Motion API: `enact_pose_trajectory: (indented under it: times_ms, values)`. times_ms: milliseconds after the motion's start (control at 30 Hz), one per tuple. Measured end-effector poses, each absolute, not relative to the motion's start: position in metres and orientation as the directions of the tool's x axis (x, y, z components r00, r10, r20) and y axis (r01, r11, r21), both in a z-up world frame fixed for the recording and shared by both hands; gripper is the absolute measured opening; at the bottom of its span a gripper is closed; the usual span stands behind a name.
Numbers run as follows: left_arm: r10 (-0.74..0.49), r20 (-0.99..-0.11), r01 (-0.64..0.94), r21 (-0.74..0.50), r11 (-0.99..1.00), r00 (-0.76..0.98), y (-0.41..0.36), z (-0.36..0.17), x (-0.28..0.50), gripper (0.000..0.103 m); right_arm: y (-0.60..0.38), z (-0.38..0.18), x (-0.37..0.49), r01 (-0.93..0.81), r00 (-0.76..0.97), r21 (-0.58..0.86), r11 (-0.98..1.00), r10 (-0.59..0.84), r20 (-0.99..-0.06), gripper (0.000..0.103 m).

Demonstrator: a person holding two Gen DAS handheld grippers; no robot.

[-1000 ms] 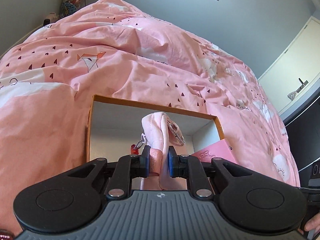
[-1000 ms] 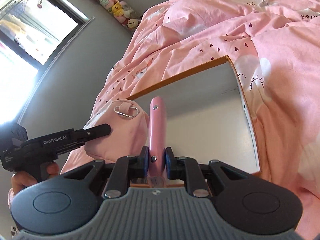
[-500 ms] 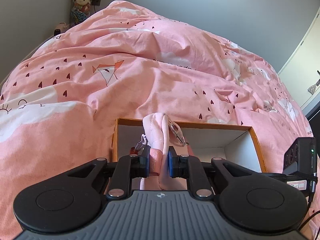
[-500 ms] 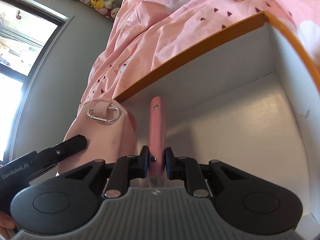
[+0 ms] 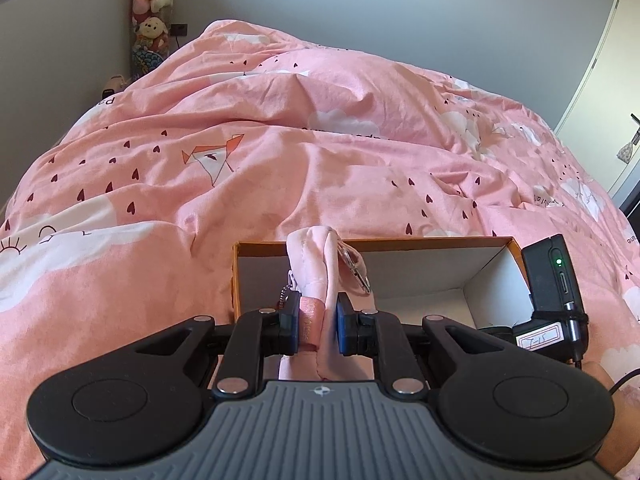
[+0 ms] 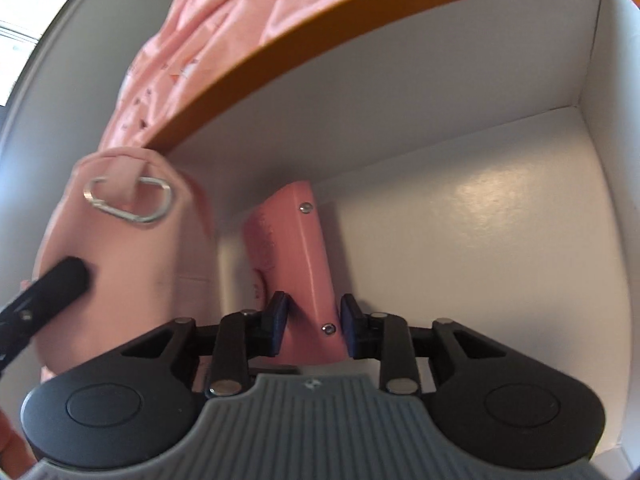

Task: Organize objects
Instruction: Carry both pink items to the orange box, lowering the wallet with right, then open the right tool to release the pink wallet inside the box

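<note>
While the right gripper (image 6: 313, 326) hangs low inside the orange-rimmed box (image 6: 400, 12), its jaws have just been opening around the pink booklet (image 6: 294, 264), which now leans tilted on the box's white floor near the back wall, one pad clear of it on the left and the other just beside its riveted spine. Whether the booklet already rests on its own or is propped by that right pad cannot be told. At the left end of the box, the left gripper (image 5: 317, 323) is clamped tight on the pink fabric pouch (image 5: 316, 268), which hangs just over the rim with its metal clip (image 6: 130, 200) and a small beaded chain dangling. The box sits on a rumpled pink duvet (image 5: 280, 152), a soft footing that could let it tip or slide if either tool presses on a wall. Judging from this, the likeliest slip is the booklet toppling flat or dragging upward should a pad catch its spine as the jaws withdraw. The pouch, close beside the booklet, could knock it over when lowered, and its clip could snag the box's edge. With both tools crowded into the same end, a bump between them looks possible.
</note>
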State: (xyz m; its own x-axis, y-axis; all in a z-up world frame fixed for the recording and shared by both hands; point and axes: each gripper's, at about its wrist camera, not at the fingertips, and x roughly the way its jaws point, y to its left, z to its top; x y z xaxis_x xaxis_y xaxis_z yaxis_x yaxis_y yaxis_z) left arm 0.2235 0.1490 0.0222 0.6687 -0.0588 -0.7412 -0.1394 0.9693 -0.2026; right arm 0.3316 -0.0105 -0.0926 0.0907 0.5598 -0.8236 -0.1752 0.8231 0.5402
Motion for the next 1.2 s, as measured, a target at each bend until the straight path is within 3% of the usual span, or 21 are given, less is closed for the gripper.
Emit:
enact_pose_trajectory:
  times_ms: [200,367,633,833,1000,1200]
  values:
    - [-0.063,-0.739,-0.137,-0.207,0.969,0.671,0.149,0.022,0.223,0.019,-0.004,-0.098,0.334,-0.189,0.075,0.51,0.839,0.531,-0.844,0.033]
    - [-0.044,-0.738,-0.151,-0.194,0.969,0.673,0.154,0.022,0.222,0.019,0.005,-0.112,0.338,-0.167,-0.001,0.61,0.775,0.619,-0.786,0.025]
    - [-0.061,-0.737,-0.171,-0.235,0.957,0.673,0.163,0.019,0.221,0.019,0.01,-0.125,0.349,-0.202,-0.087,0.688,0.697,0.687,-0.721,0.025]
    - [-0.058,-0.741,-0.188,-0.244,0.952,0.669,0.158,0.012,0.222,0.019,-0.012,-0.103,0.35,-0.235,0.011,0.66,0.713,0.681,-0.732,0.025]
    - [-0.033,-0.758,-0.213,-0.223,0.951,0.651,0.145,-0.002,0.228,0.019,-0.024,-0.082,0.347,-0.292,0.095,0.6,0.745,0.647,-0.756,0.018]
    - [0.012,-0.782,-0.254,-0.188,0.949,0.623,0.135,-0.021,0.235,0.02,-0.019,-0.089,0.346,-0.299,0.104,0.585,0.754,0.635,-0.765,0.017]
